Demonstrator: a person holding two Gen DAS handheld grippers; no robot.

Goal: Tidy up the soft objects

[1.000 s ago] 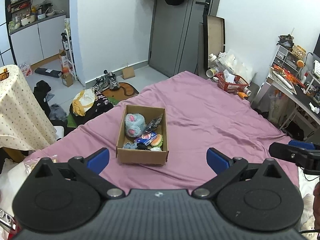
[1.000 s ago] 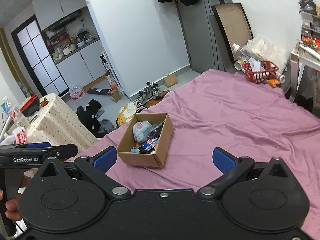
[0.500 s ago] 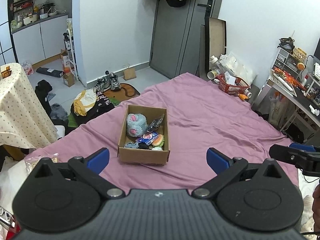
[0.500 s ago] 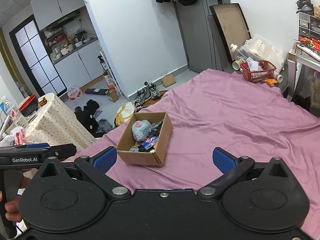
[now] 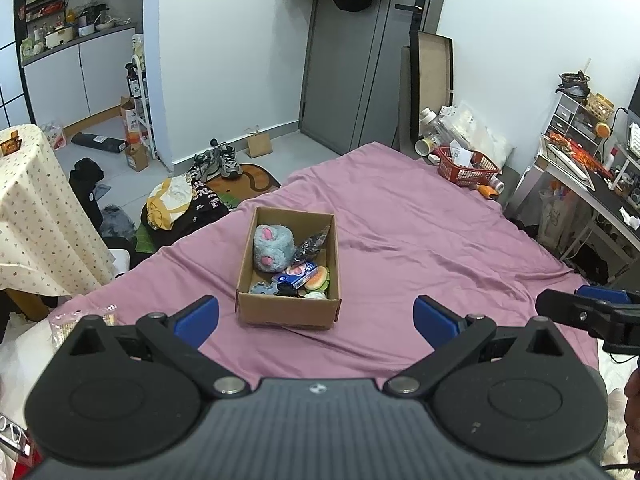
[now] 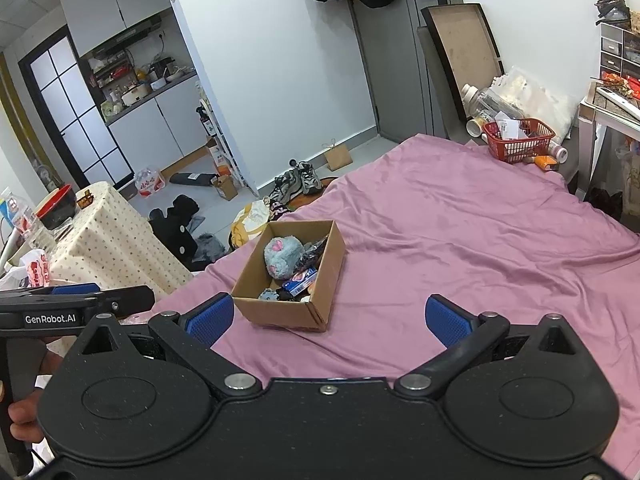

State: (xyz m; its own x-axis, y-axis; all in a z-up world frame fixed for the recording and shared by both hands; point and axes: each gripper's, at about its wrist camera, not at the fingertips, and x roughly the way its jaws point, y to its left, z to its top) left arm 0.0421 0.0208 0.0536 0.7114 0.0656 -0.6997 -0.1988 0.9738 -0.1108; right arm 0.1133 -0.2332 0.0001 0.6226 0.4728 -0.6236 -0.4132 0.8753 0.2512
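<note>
Plush toy [image 5: 273,248] in cardboard box [image 5: 289,312]: light, squashy, probably; pinch its middle. My left claw [image 5: 316,314] and right claw [image 6: 327,320] gape, empty.

Grey-blue plush toy [image 5: 273,248] among small items inside open cardboard box [image 5: 289,310]

Brown cardboard box [image 5: 289,312] on a plain mauve-pink bedsheet [image 5: 420,240]. Inside it, a grey-blue plush toy [image 5: 272,246] with pink patches and a blue-and-white packet [image 5: 295,274]. Both grippers are black with blue finger pads [image 5: 198,314]. At left, a cream tablecloth [image 5: 36,216] with small brownish dots. Beyond the bed, a red basket [image 5: 466,166], a grey door [image 5: 352,60] and white walls [image 5: 224,48].
</note>
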